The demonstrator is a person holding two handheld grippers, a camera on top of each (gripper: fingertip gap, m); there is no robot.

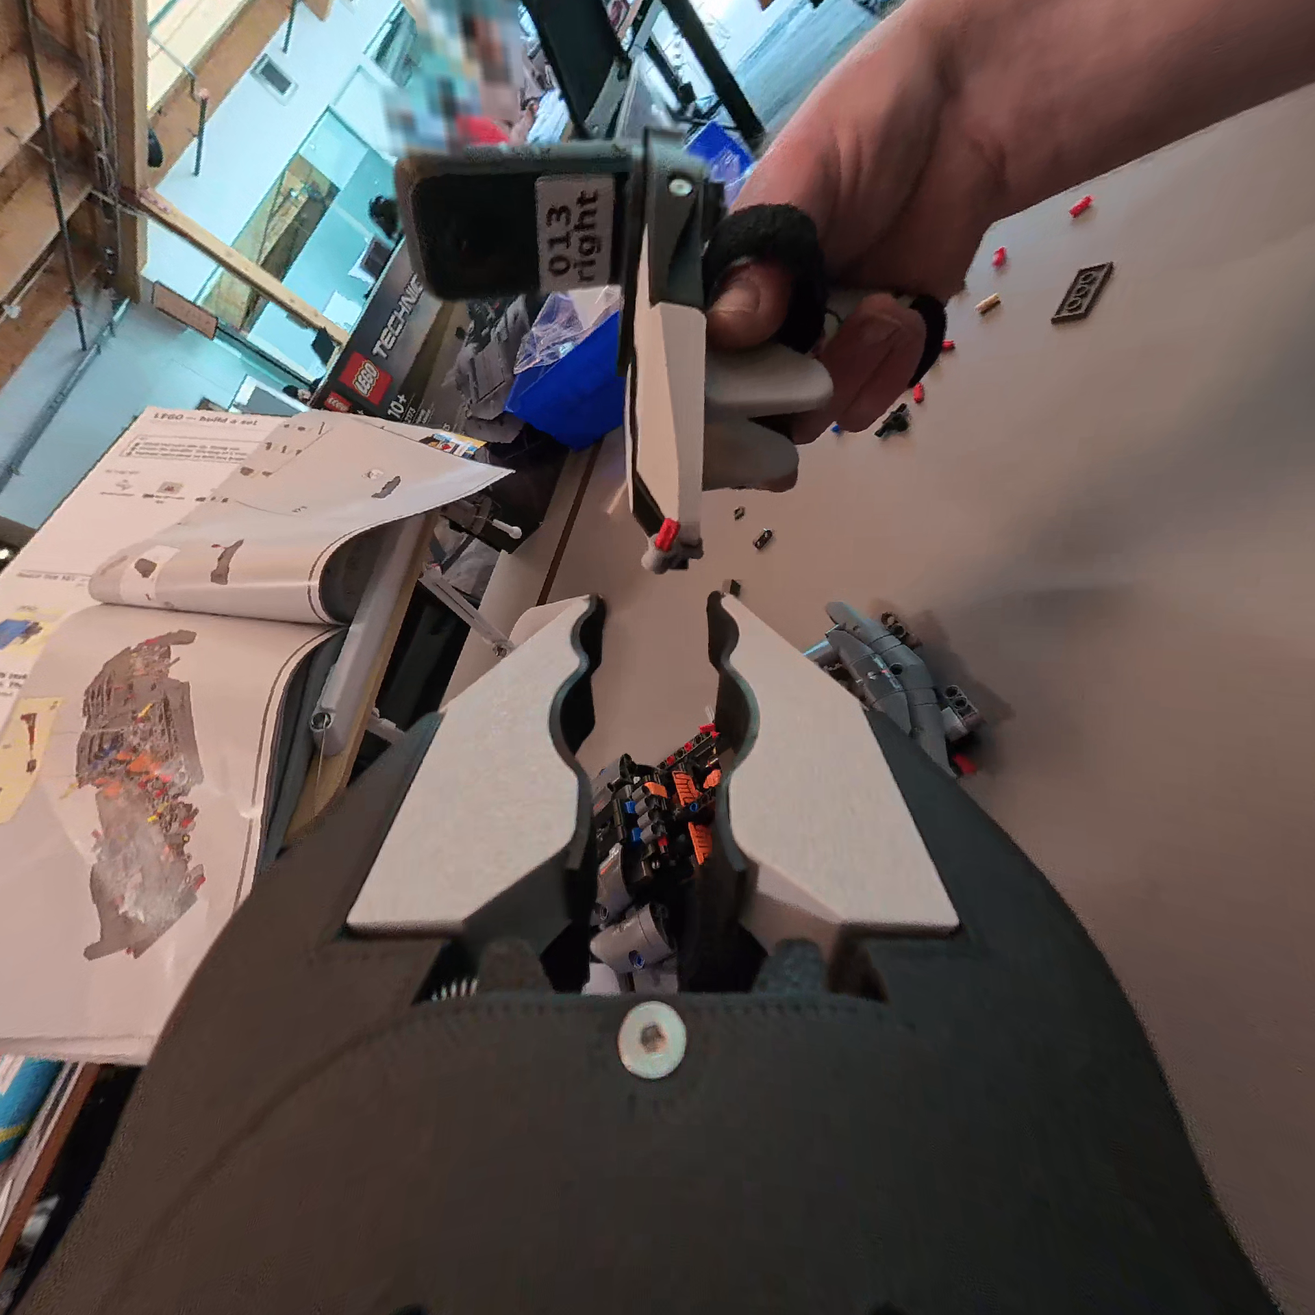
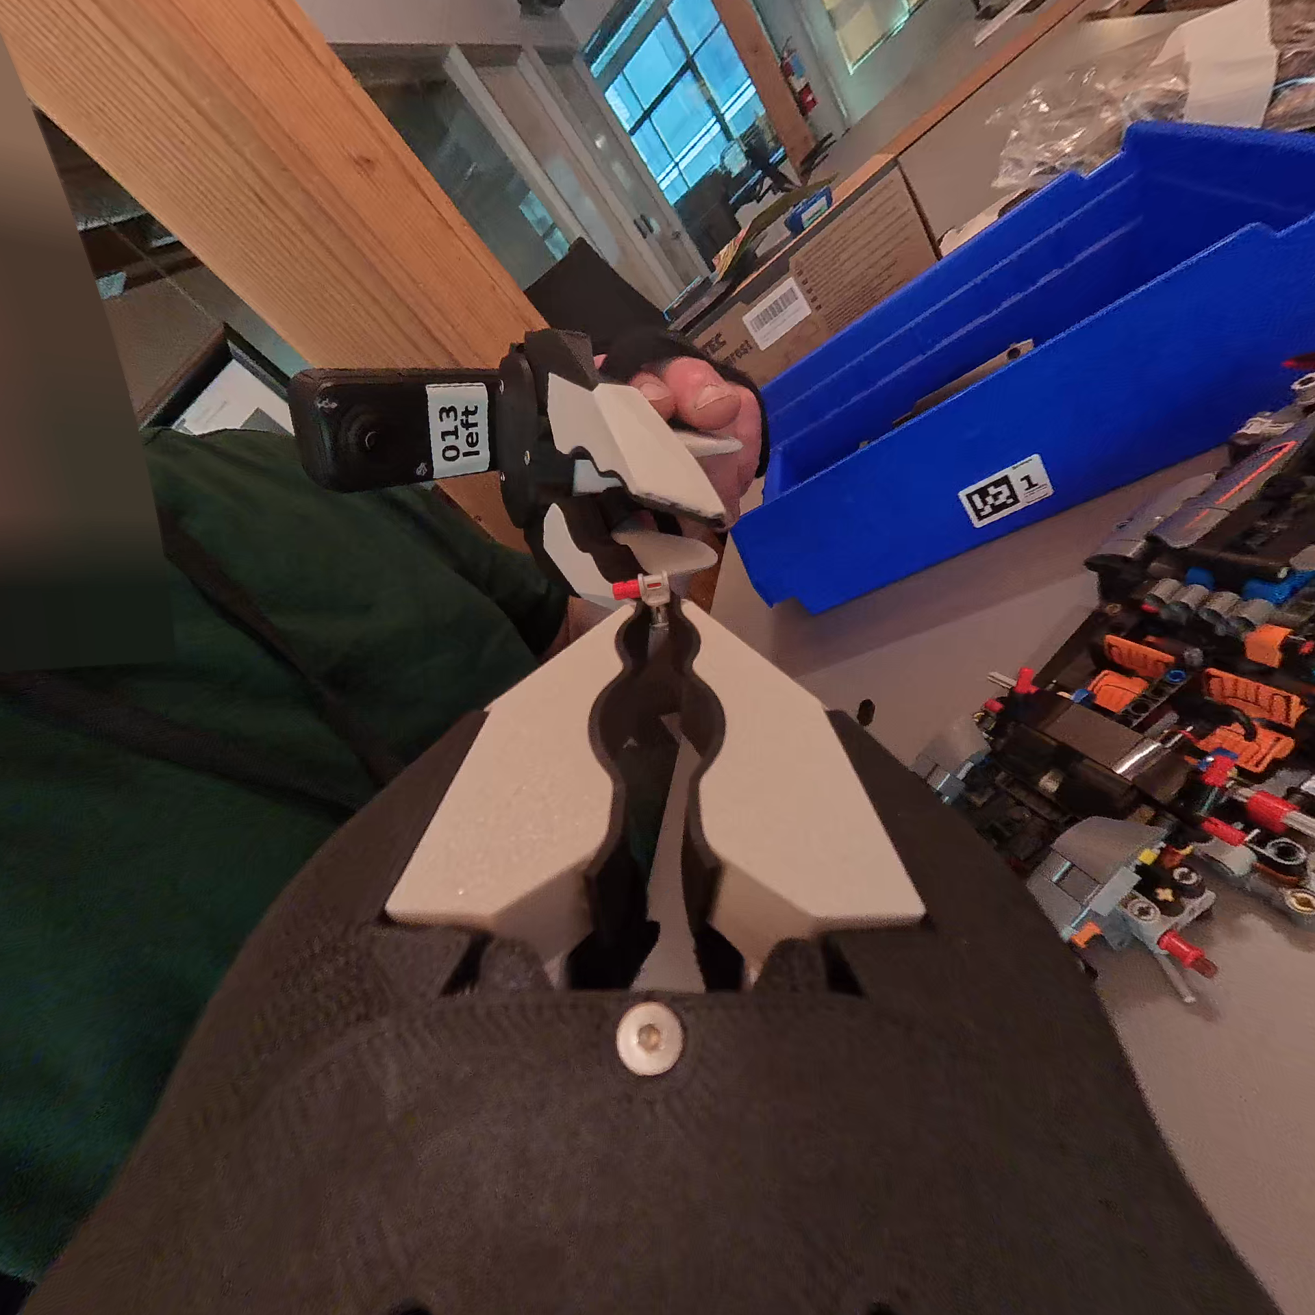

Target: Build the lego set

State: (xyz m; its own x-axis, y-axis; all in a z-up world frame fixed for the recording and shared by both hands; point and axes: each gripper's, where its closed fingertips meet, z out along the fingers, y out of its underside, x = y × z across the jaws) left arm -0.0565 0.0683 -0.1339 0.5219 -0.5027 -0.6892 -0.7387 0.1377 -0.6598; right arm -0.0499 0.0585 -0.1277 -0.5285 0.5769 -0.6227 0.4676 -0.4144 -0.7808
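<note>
My right gripper [image 2: 655, 618] is shut on a small grey connector with a red pin [image 2: 644, 589] and holds it in the air. In the left wrist view the right gripper [image 1: 676, 530] hangs just above my left fingertips with the connector [image 1: 656, 558] at its tip. My left gripper [image 1: 656, 603] is open and empty, tilted over the table; it also shows in the right wrist view [image 2: 711, 534], just beyond the connector. The partly built black, grey and orange lego model [image 1: 662, 797] lies on the table under the left gripper, and at the right of the right wrist view [image 2: 1174, 711].
An open instruction booklet [image 1: 142, 711] lies at the left. A grey sub-assembly [image 1: 889, 669] lies right of the left gripper. Loose red pins and a black plate [image 1: 1081, 292] are scattered on the grey table [image 1: 1067, 498]. A blue bin [image 2: 996, 427] and the set's box [image 1: 398, 341] stand behind. Both grippers' tips are roughly 30 cm from the black plate [image 1: 1081, 292].
</note>
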